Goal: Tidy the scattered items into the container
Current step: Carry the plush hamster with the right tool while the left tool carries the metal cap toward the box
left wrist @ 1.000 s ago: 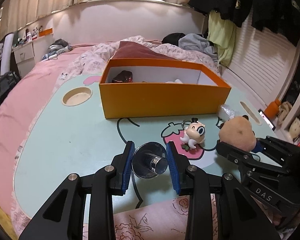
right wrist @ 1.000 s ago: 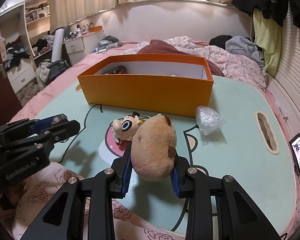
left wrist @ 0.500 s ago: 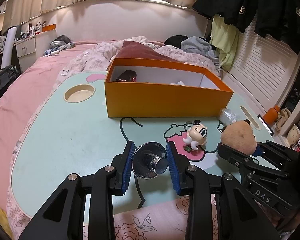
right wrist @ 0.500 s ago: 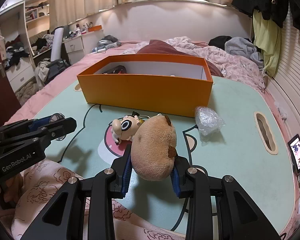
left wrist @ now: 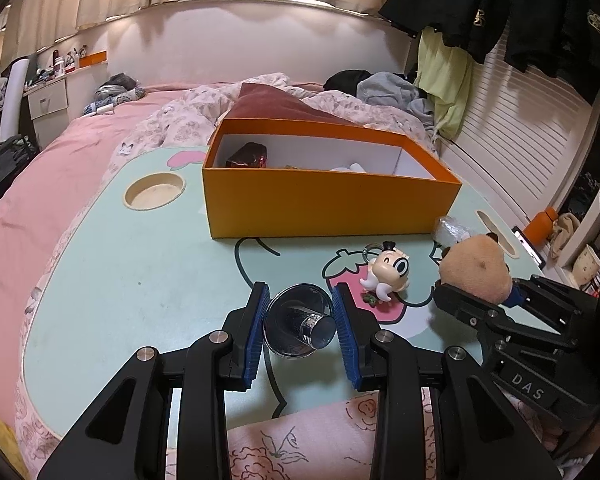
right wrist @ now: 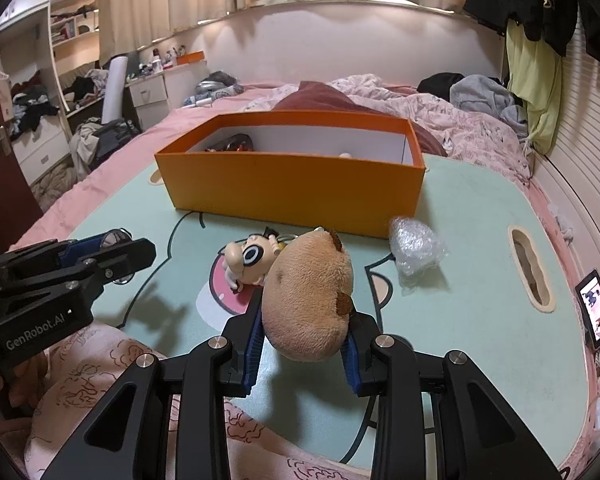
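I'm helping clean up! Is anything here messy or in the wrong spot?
Yes. A cartoon figure keychain lies tipped on its side on the table, and a crumpled plastic wrap ball sits beside the orange box, not inside. Nothing looks spilled or broken.

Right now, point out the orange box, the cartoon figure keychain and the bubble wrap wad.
orange box [right wrist: 292, 192]: right wrist view, front wall.
cartoon figure keychain [left wrist: 390, 270]: left wrist view, its face.
bubble wrap wad [right wrist: 416, 246]: right wrist view, its middle.
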Motion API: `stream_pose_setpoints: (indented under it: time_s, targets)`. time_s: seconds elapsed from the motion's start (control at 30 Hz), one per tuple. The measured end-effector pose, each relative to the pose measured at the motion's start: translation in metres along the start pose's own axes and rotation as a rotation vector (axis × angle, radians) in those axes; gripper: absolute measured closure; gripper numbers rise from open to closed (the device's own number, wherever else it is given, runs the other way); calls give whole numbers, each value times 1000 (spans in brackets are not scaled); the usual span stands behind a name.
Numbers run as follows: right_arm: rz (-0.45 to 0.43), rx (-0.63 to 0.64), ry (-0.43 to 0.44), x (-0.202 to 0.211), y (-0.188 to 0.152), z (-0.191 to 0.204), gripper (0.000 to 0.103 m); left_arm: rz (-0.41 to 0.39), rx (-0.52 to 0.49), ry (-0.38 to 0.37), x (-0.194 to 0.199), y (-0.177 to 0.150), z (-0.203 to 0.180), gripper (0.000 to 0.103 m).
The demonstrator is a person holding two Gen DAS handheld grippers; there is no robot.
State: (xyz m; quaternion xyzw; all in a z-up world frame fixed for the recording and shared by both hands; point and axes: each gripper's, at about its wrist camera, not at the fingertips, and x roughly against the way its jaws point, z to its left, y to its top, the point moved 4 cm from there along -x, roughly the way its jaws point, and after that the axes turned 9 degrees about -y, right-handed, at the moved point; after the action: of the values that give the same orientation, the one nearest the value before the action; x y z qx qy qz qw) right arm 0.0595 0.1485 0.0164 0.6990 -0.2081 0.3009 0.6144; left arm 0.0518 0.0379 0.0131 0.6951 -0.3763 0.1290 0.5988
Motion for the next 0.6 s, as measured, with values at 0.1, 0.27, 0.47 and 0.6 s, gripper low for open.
stream_pose_setpoints:
  time_s: [0.1,0.27,0.47,0.6]
  targets:
    - [-7,-1,-4,2,1,-1,71,0,-7,-10,1,4,-1,69]
    - [-21,-11,-1,5,12,-6,71,-13,10,-26,4,19,2,69]
    - [-66,-35,-11,11,39,-17,71,-27,3,-49,5,47,0,69]
    - [-108,-19,-31,13,65,-18,71,-56,-29,-22,4,72,3,69]
